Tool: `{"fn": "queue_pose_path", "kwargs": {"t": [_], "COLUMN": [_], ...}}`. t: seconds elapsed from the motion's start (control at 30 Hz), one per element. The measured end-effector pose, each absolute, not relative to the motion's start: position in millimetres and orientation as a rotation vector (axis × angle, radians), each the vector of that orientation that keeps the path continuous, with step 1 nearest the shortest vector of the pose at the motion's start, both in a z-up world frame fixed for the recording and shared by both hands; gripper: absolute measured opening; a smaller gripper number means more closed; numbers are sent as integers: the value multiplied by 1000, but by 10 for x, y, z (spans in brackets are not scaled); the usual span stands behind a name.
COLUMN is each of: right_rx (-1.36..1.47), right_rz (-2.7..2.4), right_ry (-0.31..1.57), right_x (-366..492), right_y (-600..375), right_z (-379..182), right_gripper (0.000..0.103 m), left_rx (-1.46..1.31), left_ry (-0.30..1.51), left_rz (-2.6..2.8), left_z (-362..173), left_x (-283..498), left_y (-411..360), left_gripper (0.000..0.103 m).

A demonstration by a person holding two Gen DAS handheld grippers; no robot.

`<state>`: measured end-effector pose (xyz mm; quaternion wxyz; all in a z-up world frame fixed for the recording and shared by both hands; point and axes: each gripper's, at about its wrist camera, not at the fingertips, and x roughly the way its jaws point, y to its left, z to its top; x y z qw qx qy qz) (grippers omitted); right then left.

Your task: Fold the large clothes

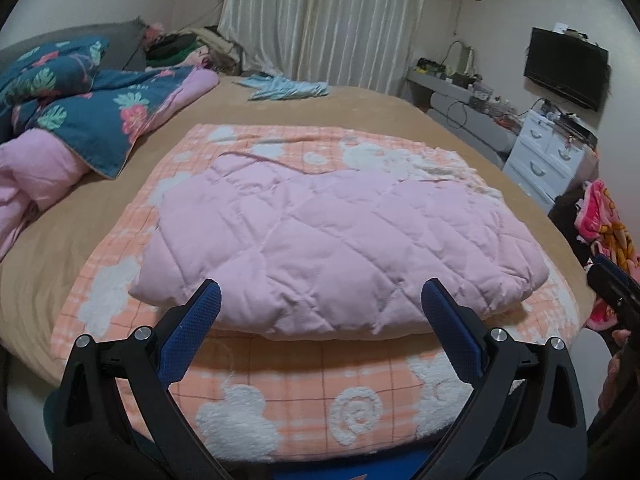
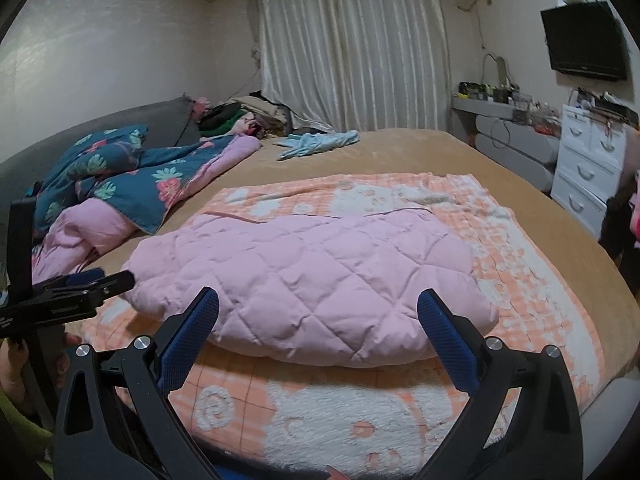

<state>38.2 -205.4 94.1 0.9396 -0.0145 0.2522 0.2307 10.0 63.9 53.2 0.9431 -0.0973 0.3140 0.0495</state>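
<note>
Both claws, left claw (image 1: 320, 308) and right claw (image 2: 318, 312), are gaping empty; we are facing the folded pink quilted garment (image 1: 320, 236) at twelve o'clock, its long axis running nine-to-three.

A folded quilt (image 1: 320, 236) lay on a towel (image 1: 304, 392), which lay on the near part of the bed (image 1: 360, 100). A heap of bedding (image 1: 76, 108) sat at the left. A small cloth (image 1: 286, 88) lay at the far edge. Drawers (image 1: 548, 152) stood right of the bed, with a screen (image 1: 566, 68) on the wall above them and a curtain (image 1: 320, 20) behind the bed.
</note>
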Motion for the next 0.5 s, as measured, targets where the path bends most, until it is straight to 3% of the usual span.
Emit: {"fn": "queue_pose_path", "kwargs": {"t": [0.5], "right_rx": [-87], "right_rz": [464], "right_ry": [467], "right_x": [117], "right_y": [-1871], "right_z": [652], "right_gripper": [99], "left_rx": [-145], "left_ry": [618], "left_rz": [59], "left_z": [341], "left_x": [-37], "left_y": [367], "left_gripper": [94]}}
